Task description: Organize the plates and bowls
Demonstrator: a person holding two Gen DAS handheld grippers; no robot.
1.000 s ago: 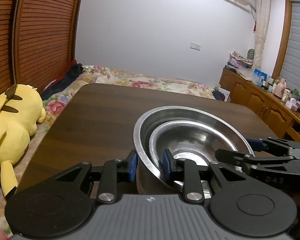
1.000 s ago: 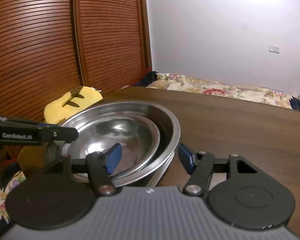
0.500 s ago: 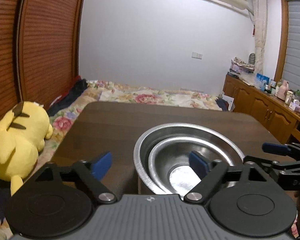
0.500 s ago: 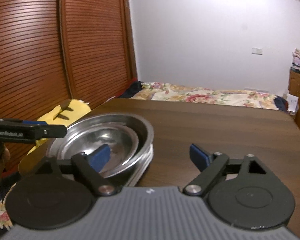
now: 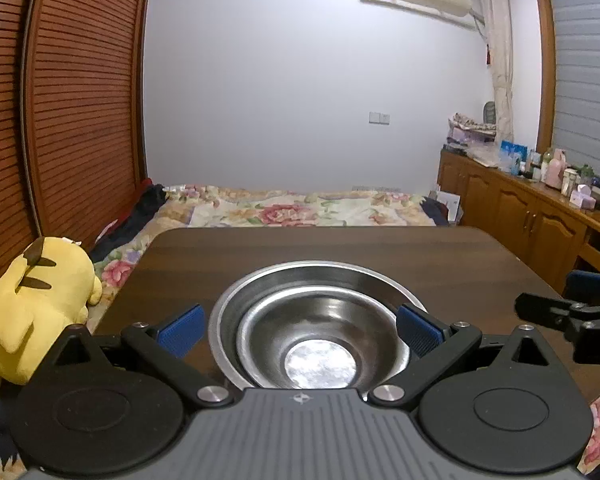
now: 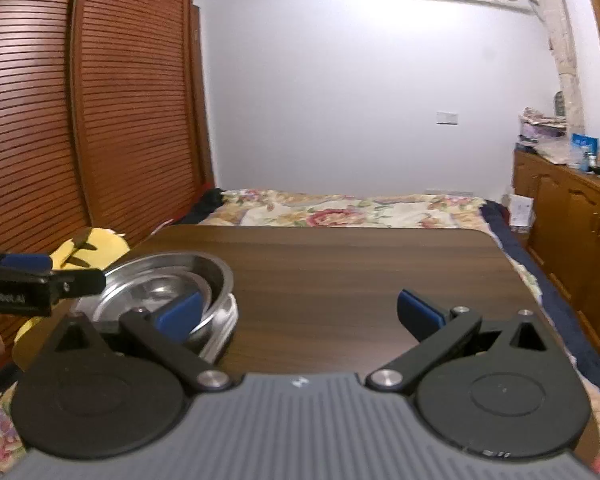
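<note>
A small steel bowl sits nested inside a larger steel bowl on the dark wooden table. My left gripper is open just behind the stack, its blue pads wide on either side and touching nothing. In the right wrist view the nested bowls rest on what looks like a steel plate at the left. My right gripper is open over bare table, to the right of the stack. The left gripper's fingers show at that view's left edge.
A yellow plush toy lies off the table's left side. A floral bed lies beyond the far edge. Wooden cabinets with clutter line the right wall, and slatted wooden doors stand at the left.
My left gripper let go of the large bowl's rim, opened wide and drew back. My right gripper opened further and pulled back to the right, away from the bowls.
</note>
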